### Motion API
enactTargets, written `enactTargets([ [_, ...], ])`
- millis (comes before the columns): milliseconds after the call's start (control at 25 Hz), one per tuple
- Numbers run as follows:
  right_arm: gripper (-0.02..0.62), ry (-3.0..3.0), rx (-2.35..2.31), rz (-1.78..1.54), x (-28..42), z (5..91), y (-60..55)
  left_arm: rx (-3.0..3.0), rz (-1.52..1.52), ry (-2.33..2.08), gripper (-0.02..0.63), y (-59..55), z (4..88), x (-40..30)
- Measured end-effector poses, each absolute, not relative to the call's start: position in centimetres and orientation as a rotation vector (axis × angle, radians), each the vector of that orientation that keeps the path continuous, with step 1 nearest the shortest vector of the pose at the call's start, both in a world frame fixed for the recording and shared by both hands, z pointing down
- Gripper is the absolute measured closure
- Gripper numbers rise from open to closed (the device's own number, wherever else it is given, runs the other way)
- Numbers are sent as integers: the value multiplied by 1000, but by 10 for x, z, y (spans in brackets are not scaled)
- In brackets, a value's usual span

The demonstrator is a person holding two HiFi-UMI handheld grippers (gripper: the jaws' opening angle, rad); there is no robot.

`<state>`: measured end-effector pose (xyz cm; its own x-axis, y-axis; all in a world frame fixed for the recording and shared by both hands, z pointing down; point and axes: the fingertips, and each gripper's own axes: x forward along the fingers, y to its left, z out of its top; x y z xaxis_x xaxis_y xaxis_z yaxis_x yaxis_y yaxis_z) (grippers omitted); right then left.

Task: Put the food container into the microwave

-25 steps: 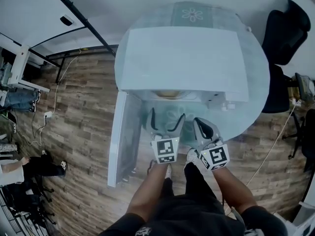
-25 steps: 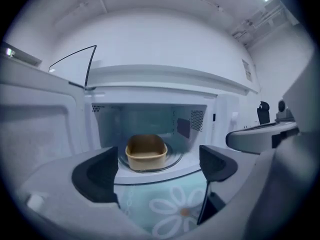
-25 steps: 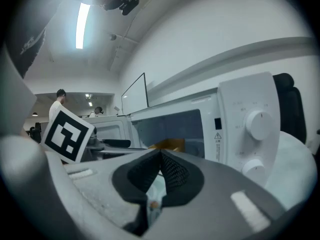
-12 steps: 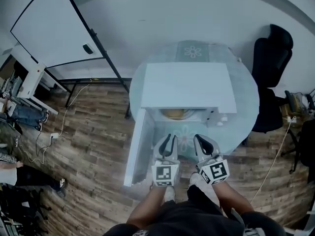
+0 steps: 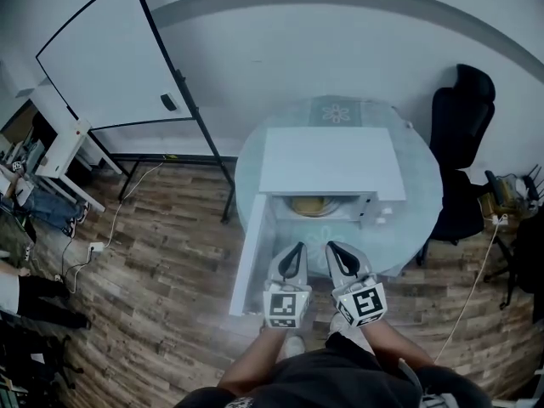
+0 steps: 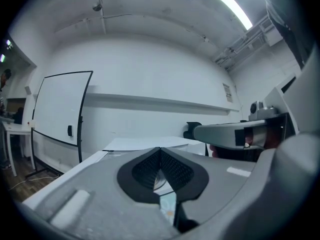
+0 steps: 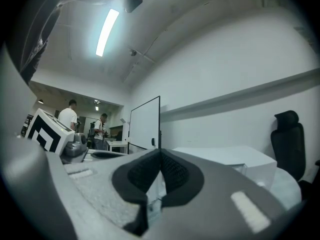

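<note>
The food container (image 5: pixel 310 204) sits inside the microwave (image 5: pixel 331 164), visible as a pale yellow shape in the open cavity. The microwave stands on the round glass table (image 5: pixel 421 202). Treat the placement step as done. Its door (image 5: pixel 248 257) hangs open toward your left side, so closing it is probably the only step left, if it is required at all.

Both tools are clear of the cavity and in front of the table edge. The left gripper (image 5: pixel 294 251) has just closed; its pads (image 6: pixel 147 171) meet with nothing between them. The right gripper (image 5: pixel 333 250) also has its fingers pressed together and carries nothing.

Use the head view to confirm the container's position: only this view looks into the cavity and shows the door. The left gripper view shows only the top of the microwave past the closed jaws, with the whiteboard (image 6: pixel 60 109) to one side. The right gripper view adds the chair (image 7: pixel 289 134) and people (image 7: pixel 67 116) standing at the far end of the room, which the head view does not show.
</note>
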<state>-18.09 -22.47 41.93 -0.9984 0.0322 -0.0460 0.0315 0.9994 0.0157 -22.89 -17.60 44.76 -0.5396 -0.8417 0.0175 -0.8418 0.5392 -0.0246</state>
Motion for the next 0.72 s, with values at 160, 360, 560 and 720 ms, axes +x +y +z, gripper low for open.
enactTargets([
  [160, 594, 3085, 25, 25, -172, 413, -212, 1529, 49, -2742, 601, -163, 444, -220],
  [360, 594, 3080, 10, 40, -162, 412, -199, 1554, 47, -2743, 600, -149, 440, -212],
  [560, 594, 3072, -3, 42, -157, 409, -187, 1564, 28, -2734, 600, -137, 438, -209],
  [720, 594, 3064, -7, 44, -156, 405, -181, 1569, 22, -2733, 600, -130, 436, -207],
])
